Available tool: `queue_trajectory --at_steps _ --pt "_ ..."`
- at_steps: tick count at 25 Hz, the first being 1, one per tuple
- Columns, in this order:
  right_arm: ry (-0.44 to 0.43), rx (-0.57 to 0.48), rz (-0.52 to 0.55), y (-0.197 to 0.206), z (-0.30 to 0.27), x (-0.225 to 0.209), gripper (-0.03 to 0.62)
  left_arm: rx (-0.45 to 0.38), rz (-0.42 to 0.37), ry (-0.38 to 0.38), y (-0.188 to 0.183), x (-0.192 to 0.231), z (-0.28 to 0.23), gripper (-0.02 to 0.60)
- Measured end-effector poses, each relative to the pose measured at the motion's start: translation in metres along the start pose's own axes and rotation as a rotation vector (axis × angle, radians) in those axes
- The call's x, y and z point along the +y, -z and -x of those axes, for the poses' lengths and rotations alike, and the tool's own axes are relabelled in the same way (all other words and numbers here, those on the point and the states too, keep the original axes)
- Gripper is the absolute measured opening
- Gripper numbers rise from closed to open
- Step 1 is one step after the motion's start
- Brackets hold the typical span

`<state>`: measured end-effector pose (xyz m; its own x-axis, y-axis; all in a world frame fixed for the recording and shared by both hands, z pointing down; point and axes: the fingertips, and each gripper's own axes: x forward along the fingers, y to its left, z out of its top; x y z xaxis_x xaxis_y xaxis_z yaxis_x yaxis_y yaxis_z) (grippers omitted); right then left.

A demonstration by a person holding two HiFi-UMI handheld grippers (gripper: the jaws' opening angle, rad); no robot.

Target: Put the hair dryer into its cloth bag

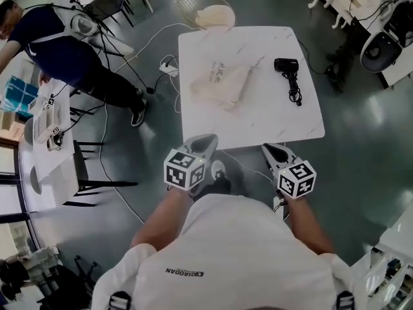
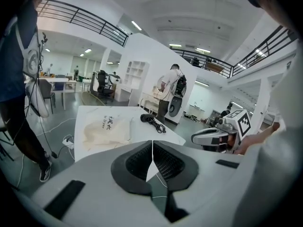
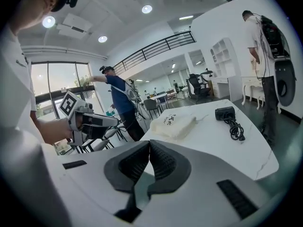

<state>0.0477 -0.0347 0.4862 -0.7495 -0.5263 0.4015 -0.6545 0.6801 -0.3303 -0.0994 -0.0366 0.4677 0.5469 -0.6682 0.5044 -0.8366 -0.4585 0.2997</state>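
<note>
While my left tongs [image 1: 208,138] and right tongs [image 1: 270,149] are shut and empty short of the desk [image 1: 271,123], the cord [image 1: 295,93] on the hair dryer [image 1: 286,64] could snag the flat cloth bag [image 1: 219,81].

The hair dryer [image 1: 286,64] is small and black. It lies on its side toward the far right of the white counter [image 1: 258,118], at about one o'clock from me. Its black cord [image 1: 295,93] is bundled in a loose coil at six o'clock of it. The cloth bag [image 1: 222,82] is cream with dark print, flat and rumpled. It lies near the counter's middle, at nine o'clock of the dryer and clear of it.
</note>
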Motion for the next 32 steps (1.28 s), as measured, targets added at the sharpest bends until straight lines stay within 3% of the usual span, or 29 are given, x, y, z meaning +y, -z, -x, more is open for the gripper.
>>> queue_trajectory --at_steps 14,24,32 --pt "0.149 0.004 -0.025 -0.057 -0.082 -0.062 0.022 0.049 -0.071 0.085 -0.062 0.093 -0.068 0.032" --pt "0.303 0.014 0.021 -0.072 -0.111 -0.103 0.023 0.082 -0.095 0.100 -0.065 0.142 -0.090 0.032" --pt "0.476 0.051 0.052 -0.082 -0.101 -0.183 0.041 0.093 -0.082 0.068 -0.059 0.158 -0.098 0.034"
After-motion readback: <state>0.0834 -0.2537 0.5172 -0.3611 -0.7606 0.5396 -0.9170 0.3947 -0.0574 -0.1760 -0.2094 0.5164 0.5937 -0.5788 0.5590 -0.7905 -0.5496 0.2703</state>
